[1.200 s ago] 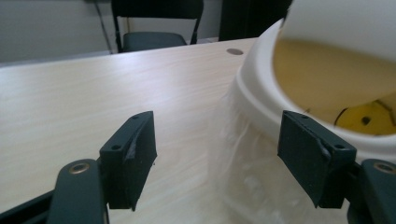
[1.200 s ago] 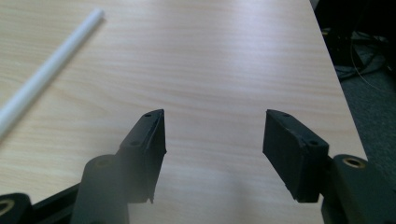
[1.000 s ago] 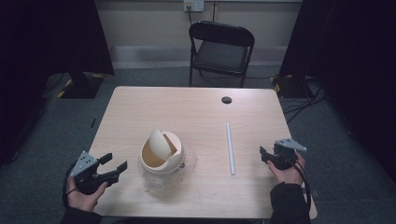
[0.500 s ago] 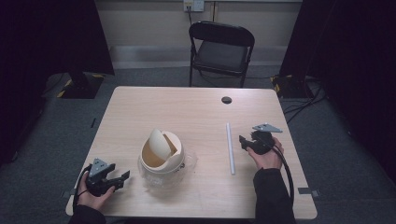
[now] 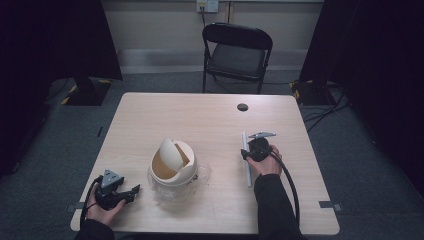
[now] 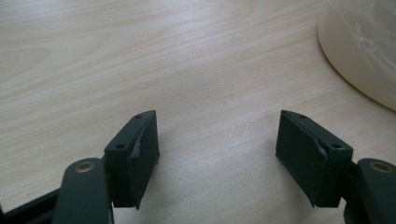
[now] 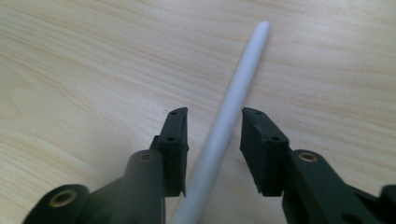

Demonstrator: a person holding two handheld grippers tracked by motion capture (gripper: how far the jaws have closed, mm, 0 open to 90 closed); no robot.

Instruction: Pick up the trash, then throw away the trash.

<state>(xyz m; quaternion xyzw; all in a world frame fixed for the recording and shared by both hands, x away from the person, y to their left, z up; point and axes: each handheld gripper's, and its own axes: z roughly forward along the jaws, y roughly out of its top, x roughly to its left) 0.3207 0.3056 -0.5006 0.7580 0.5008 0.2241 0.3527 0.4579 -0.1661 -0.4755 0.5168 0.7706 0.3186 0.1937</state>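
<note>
Right gripper view: one white rod (image 7: 224, 126) between jaws (gaps either side).

Pale wood-grain desk (image 5: 165, 115) with a round cable hole (image 5: 242, 107) near its far edge, standing on grey carpet (image 5: 365, 165). A black folding chair (image 5: 237, 54) faces the desk's far side. Behind it, a light wall (image 5: 155, 25) with a power outlet (image 5: 207, 5). Dark curtains (image 5: 50, 40) flank both sides; cables (image 5: 325, 107) trail across the floor at right.
</note>
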